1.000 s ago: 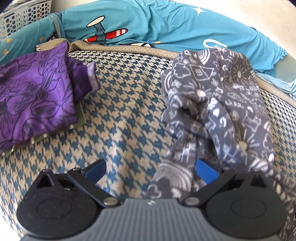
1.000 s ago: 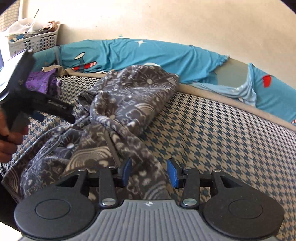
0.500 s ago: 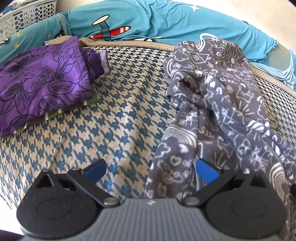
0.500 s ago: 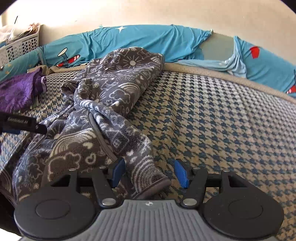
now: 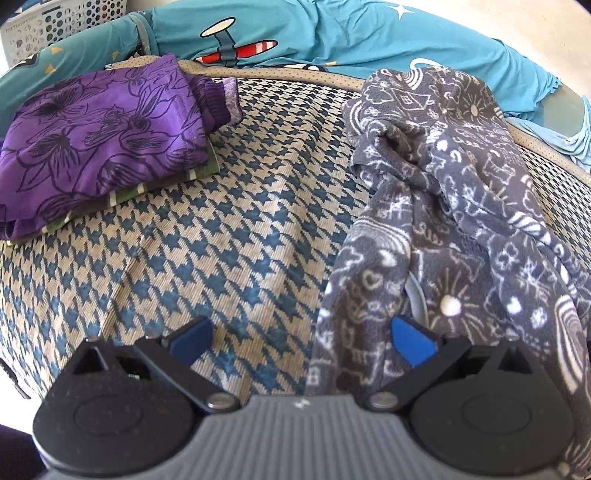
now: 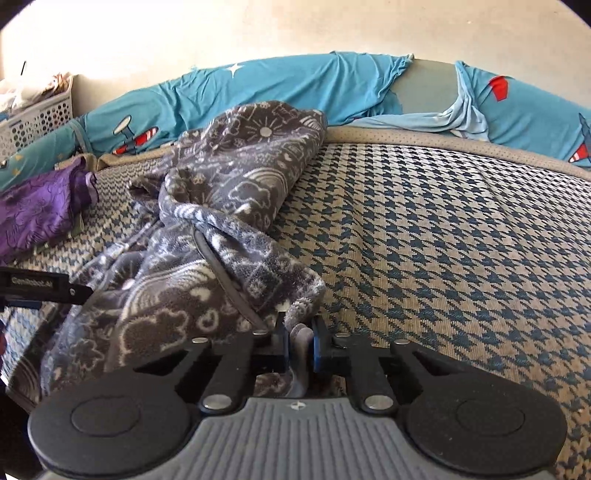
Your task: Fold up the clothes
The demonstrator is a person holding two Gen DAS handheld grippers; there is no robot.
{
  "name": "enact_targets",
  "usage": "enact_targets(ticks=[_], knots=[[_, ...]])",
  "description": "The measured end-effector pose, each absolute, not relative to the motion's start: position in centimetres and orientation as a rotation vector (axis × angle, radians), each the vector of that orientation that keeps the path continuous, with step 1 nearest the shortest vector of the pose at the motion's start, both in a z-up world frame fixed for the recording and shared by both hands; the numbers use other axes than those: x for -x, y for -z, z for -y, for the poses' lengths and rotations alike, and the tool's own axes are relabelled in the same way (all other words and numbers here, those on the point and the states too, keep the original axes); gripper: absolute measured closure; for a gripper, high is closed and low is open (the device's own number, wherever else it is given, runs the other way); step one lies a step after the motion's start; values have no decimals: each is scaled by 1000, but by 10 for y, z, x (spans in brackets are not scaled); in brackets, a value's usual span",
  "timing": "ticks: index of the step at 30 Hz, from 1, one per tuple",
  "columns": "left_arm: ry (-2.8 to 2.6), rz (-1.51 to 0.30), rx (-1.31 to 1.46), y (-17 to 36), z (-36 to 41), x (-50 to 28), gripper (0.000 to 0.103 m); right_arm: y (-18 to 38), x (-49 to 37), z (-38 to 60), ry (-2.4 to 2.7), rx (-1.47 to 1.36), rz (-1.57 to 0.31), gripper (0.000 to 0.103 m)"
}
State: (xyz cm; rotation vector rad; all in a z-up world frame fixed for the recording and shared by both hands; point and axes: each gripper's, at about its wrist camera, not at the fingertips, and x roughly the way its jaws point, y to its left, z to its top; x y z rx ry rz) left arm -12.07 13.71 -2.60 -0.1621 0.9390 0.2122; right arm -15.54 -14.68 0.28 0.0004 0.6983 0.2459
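Only the right wrist view shows the right gripper (image 6: 299, 345) pinching the grey garment (image 6: 221, 206).

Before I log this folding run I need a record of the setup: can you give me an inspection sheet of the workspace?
Surface: houndstooth mattress, bare on its right side.
Job's things: grey patterned fleece garment, crumpled, unfolded; purple floral garment folded on a striped green piece at the left.
Clutter: nothing seen on the mattress.
Grippers: left gripper open, fleece edge between its fingers; right gripper shut on a fleece corner.
Cables: nothing seen.
Surroundings: teal airplane-print bedding along the far edge, white laundry basket at the far left, plain wall.
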Motion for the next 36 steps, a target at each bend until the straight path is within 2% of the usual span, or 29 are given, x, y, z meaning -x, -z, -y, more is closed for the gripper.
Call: enact_targets(ticks=[11, 22, 36], knots=[[-221, -936, 219, 19, -146, 126, 0, -48, 208, 122, -340, 30, -526, 91], [-193, -924, 306, 10, -163, 135, 0, -84, 245, 53, -584, 108, -451, 92], [-253, -853, 426, -5, -214, 160, 0, -34, 259, -27, -787, 224, -553, 93]])
